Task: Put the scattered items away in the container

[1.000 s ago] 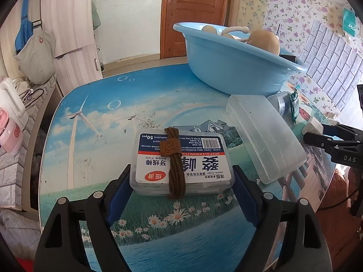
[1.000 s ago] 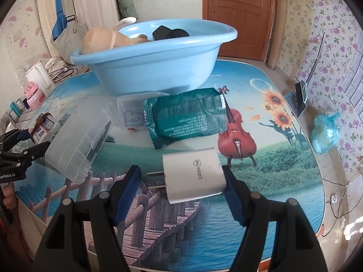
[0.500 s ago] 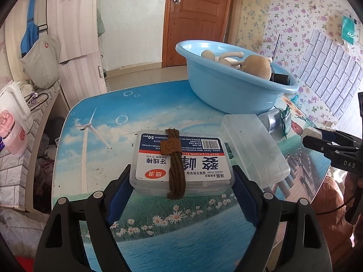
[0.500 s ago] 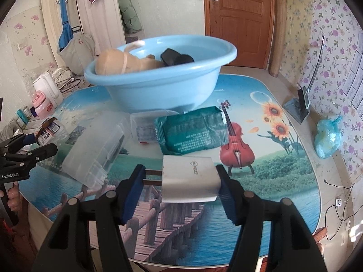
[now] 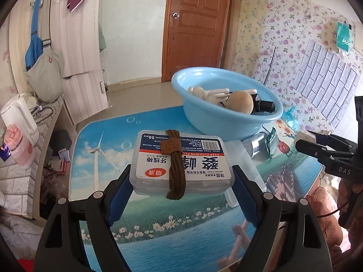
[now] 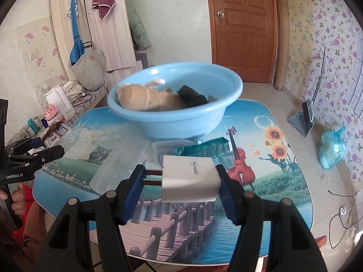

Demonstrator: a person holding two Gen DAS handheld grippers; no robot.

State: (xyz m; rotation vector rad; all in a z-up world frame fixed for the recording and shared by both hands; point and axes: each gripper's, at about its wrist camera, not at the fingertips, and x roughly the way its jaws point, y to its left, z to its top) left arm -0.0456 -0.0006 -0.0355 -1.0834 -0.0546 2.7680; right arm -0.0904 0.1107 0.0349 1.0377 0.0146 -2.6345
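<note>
The left tool [image 5: 181, 181] is clamped on a clear plastic floss box [image 5: 181, 162] with a brown hair tie [image 5: 175, 170] looped around it, its blue pads pressing both short ends, and the box hangs clear above the counter [image 5: 95, 154]. The right tool [image 6: 181, 187] grips a white plug adapter [image 6: 190, 179]: one pad lies against its body, the other meets the tips of its two prongs, and it too is off the counter.

The blue basin [image 6: 181, 122] stands toward the counter's far edge. A tan soft toy [image 6: 145, 99] and something black [image 6: 192, 98] lie in it. On the counter just in front of the basin sit a green foil packet [image 6: 204, 148], partly hidden behind the adapter, a small clear box [image 6: 165, 146] and a longer frosted plastic case [image 6: 120, 167]. A person's fingers [image 6: 18, 200] wrap the left tool's handle at the near left corner.
</note>
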